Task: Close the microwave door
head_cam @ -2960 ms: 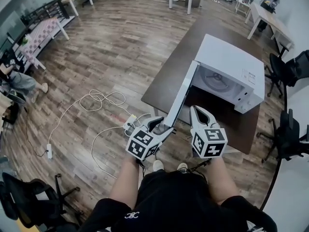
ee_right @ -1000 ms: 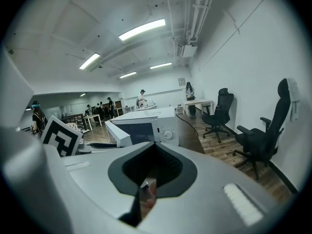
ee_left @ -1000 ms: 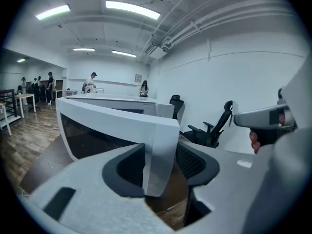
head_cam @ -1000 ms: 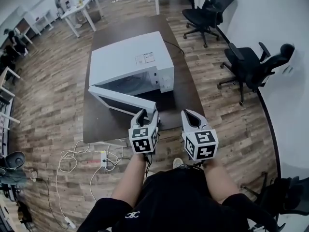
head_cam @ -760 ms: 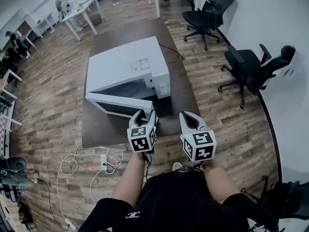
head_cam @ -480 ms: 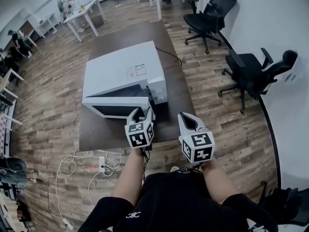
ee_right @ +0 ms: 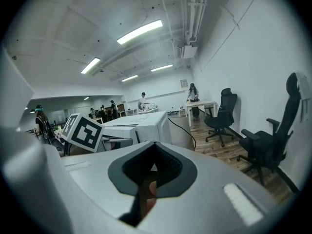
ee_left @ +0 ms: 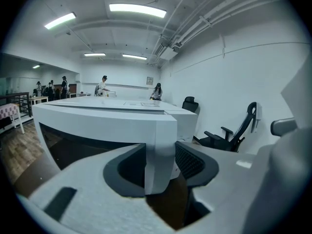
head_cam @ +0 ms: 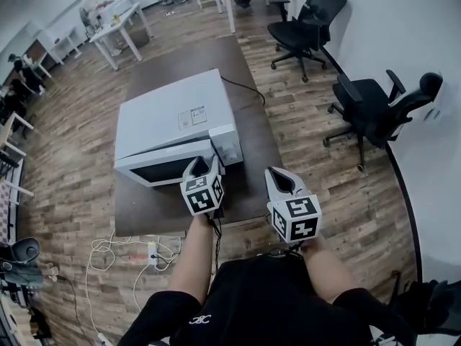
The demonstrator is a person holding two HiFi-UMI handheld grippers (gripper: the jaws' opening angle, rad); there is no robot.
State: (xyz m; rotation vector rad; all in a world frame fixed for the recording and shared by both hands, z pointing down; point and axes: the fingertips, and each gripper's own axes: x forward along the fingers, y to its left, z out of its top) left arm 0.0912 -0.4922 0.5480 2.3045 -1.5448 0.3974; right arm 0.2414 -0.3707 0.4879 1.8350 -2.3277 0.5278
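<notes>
The microwave (head_cam: 169, 117) sits on the worktop (head_cam: 248, 186) with its door (head_cam: 155, 170) swung almost shut, only a narrow gap left. The left gripper (head_cam: 205, 163), its jaws just tightened slightly, clasps the door's free edge. The right gripper (head_cam: 279, 175) hangs clenched and empty. The final push home remains.

Brightly and evenly lit from long ceiling light strips (ee_left: 137, 9), slightly blown out at their centres; only soft, faint shadows on the wood floor (head_cam: 317, 125) beneath the office chairs (head_cam: 369, 114) in the head view. Mildly washed out on the white wall (head_cam: 432, 42). Heavily bowed toward the edges in all three views, ringed with black corners in both gripper views. Soft and out of focus up close on the pads (ee_left: 191, 161) of the left gripper (ee_left: 160, 152) and the microwave door (ee_left: 163, 130) between them, crisper farther back
</notes>
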